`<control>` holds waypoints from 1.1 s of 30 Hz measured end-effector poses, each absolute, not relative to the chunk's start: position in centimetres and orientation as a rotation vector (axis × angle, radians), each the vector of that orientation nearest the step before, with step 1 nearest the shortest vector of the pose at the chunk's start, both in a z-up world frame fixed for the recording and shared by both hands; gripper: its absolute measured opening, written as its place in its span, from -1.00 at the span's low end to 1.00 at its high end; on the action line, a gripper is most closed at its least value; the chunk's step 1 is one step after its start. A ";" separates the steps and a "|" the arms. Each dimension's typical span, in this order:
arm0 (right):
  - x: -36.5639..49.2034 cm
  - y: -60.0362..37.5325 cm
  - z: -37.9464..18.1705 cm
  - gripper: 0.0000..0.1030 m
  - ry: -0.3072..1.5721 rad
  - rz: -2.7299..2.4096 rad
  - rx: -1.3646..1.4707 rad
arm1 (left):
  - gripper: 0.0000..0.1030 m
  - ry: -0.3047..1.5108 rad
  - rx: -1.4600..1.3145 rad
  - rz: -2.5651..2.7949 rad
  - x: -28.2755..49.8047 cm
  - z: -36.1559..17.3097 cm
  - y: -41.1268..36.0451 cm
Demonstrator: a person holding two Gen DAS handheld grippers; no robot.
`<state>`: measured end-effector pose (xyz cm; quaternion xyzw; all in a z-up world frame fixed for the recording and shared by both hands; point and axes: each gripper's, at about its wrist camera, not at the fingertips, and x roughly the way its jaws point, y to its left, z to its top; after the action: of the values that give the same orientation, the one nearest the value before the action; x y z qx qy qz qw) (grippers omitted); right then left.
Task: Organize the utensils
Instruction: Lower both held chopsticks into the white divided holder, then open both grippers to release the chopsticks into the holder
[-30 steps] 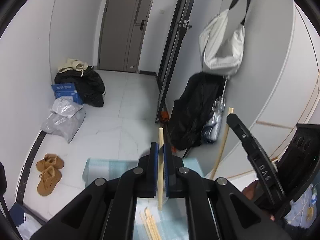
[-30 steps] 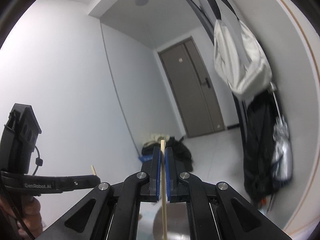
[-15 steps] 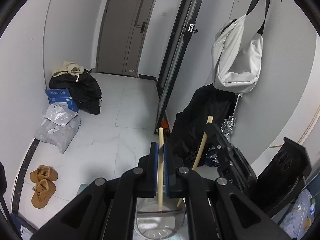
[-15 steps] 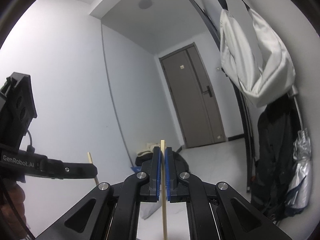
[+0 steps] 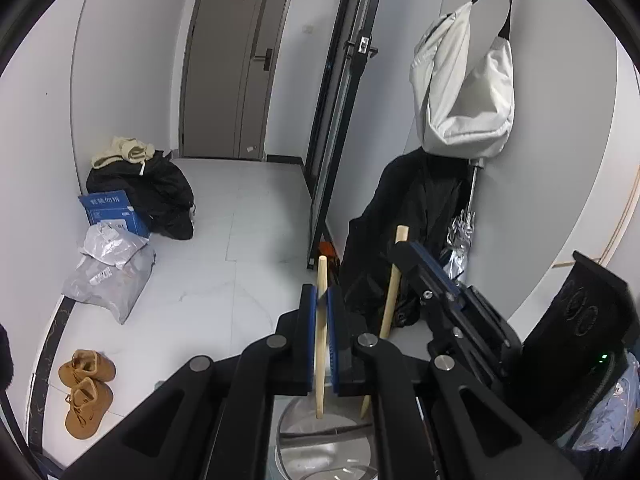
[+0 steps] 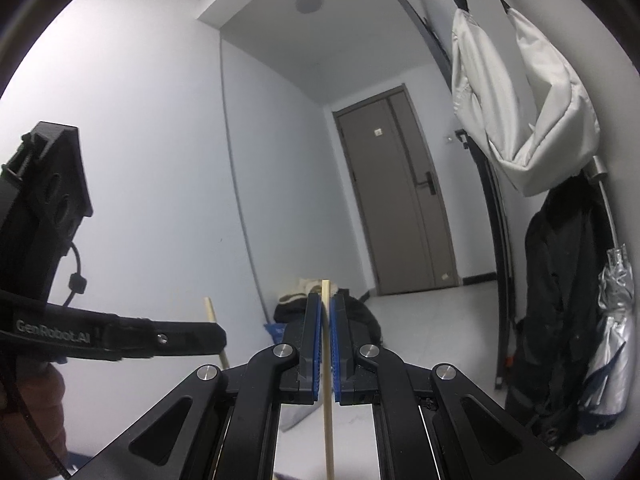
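Observation:
My left gripper (image 5: 323, 300) is shut on a wooden chopstick (image 5: 320, 344) held upright, its lower end over the open mouth of a shiny metal cup (image 5: 320, 440). My right gripper (image 6: 327, 312) is shut on a second wooden chopstick (image 6: 327, 380), also upright. In the left wrist view the right gripper (image 5: 412, 256) comes in from the right, and its chopstick (image 5: 390, 304) slants down to the cup's rim. In the right wrist view the left gripper (image 6: 212, 336) reaches in from the left with its chopstick (image 6: 214, 328).
A grey door (image 5: 232, 60) at the back. A white bag (image 5: 464, 80) and a black coat (image 5: 412, 220) hang on the right wall. Black bags and a blue box (image 5: 110, 208), grey parcels (image 5: 108, 272) and brown shoes (image 5: 84, 388) lie on the floor at left.
Both grippers have tilted and moved in over the metal cup, which was not in view one second ago. The right gripper's chopstick has come close beside the left one.

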<state>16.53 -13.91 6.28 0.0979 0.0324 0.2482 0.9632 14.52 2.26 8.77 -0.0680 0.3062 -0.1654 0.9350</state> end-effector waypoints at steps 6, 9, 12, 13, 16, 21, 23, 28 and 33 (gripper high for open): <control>15.3 -14.3 5.7 -0.93 0.077 0.511 0.172 | -0.97 0.636 -0.117 -0.354 14.1 8.0 1.8; 14.9 -14.7 5.7 -0.93 0.093 0.531 0.168 | -0.97 0.655 -0.102 -0.356 14.0 7.5 1.5; 14.2 -15.0 5.3 -0.93 0.125 0.566 0.160 | -0.97 0.716 -0.097 -0.363 14.2 6.7 1.3; 14.0 -15.0 5.2 -0.93 0.144 0.585 0.157 | -0.97 0.744 -0.107 -0.373 14.3 6.3 1.3; 13.4 -15.2 4.4 -0.90 0.207 0.617 0.158 | -0.96 0.795 -0.132 -0.356 14.6 5.3 1.5; 11.5 -16.8 3.7 -0.86 0.291 0.577 0.198 | -0.51 0.825 -0.167 -0.262 13.8 4.7 2.7; 10.3 -17.9 3.6 -0.84 0.307 0.543 0.222 | -0.41 0.809 -0.165 -0.240 13.0 5.0 3.1; 6.7 -19.4 4.4 -0.15 0.315 0.485 0.218 | 0.16 0.753 -0.178 -0.176 10.4 5.6 3.8; 3.6 -19.4 5.4 0.06 0.316 0.466 0.184 | 0.26 0.717 -0.169 -0.123 7.7 6.0 3.7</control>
<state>3.61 -19.39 5.38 0.0905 0.1556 0.2294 0.9565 7.73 3.65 5.97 -0.0824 0.3500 -0.0601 0.9312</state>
